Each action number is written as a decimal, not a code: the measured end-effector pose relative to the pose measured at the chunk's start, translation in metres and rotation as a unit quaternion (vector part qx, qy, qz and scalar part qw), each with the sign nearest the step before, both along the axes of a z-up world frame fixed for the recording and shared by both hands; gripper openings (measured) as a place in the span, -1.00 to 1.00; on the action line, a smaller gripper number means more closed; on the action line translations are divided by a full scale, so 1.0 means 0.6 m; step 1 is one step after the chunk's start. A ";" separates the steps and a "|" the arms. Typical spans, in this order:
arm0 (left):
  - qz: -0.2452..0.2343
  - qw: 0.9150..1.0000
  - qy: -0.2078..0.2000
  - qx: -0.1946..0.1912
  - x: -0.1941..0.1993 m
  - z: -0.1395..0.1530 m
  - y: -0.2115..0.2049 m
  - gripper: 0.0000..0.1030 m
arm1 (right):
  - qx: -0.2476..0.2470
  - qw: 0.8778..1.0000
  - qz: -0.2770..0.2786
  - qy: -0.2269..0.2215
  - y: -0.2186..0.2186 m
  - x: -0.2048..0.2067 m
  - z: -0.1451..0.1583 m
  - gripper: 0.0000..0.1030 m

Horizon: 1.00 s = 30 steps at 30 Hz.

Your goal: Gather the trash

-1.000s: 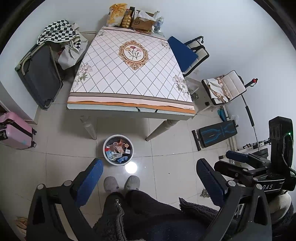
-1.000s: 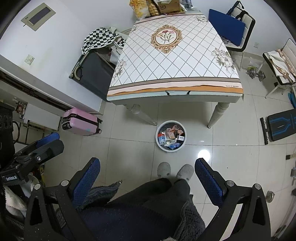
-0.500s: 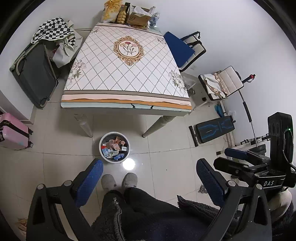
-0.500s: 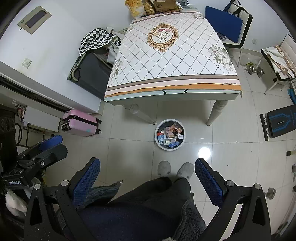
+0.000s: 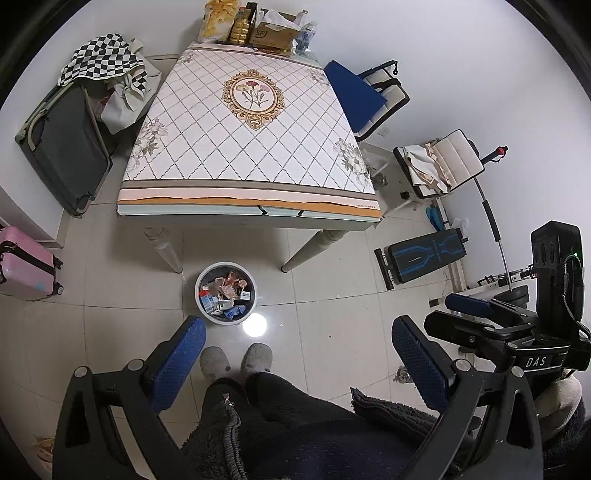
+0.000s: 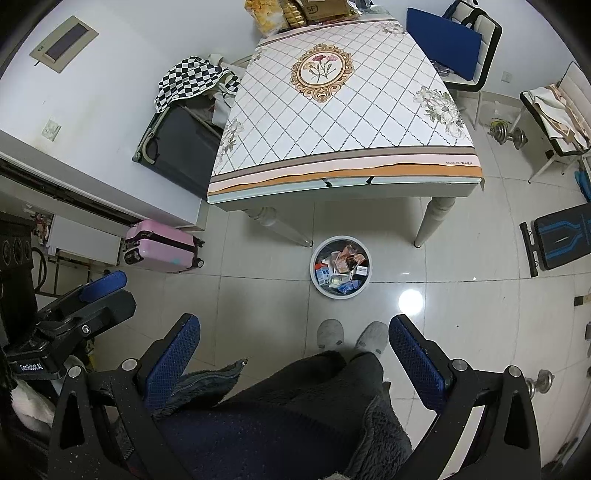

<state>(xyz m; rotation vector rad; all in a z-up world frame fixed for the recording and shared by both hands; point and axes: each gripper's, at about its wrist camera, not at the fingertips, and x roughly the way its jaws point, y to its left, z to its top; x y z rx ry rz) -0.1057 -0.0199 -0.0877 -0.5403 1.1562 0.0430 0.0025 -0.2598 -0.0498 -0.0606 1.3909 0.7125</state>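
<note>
Round white bin [image 5: 226,293], plastic-looking with a smooth rim, stands upright on the glossy tiled floor [image 5: 321,302], mouth facing up. It holds crumpled wrappers and small cartons [image 5: 227,291], mixed orange, blue and white; no clear long axis, the pile is jumbled. The bin sits just in front of the counter's near edge, between its two turned pale legs.

Counter [image 5: 247,206] is rectangular, covered by a glossy cloth with diamond grid, floral medallion at centre and orange stripe at the near edge. Its long axis runs away from the camera. Boxes and bags [image 5: 258,26] crowd the far end.

Left gripper [image 5: 297,356] is released, blue textured pads wide apart on black frames, nothing between them. The bin lies ahead of it, slightly left of centre and well apart. Right gripper [image 6: 293,354] is also spread wide and empty; in its view the bin [image 6: 340,271] is ahead, slightly right of centre, and well apart.

Person's grey fuzzy slippers [image 5: 236,362] stand on the floor between bin and grippers, with dark fleece clothing below.

A pink hard-shell suitcase [image 6: 162,247] lies on its side at left. A dark suitcase [image 5: 62,147] is propped open by the wall under a checkered cloth [image 5: 99,55].
</note>
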 end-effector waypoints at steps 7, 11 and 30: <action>0.005 1.000 0.001 0.000 0.001 0.000 0.003 1.00 | 0.002 1.000 0.000 0.004 0.005 0.004 -0.002 1.00; 0.007 1.000 0.001 0.001 0.000 0.002 0.004 1.00 | 0.002 1.000 0.002 0.005 0.009 0.006 -0.002 1.00; 0.012 1.000 0.002 0.001 0.003 0.004 0.008 1.00 | 0.004 1.000 0.010 0.007 0.023 0.013 -0.002 1.00</action>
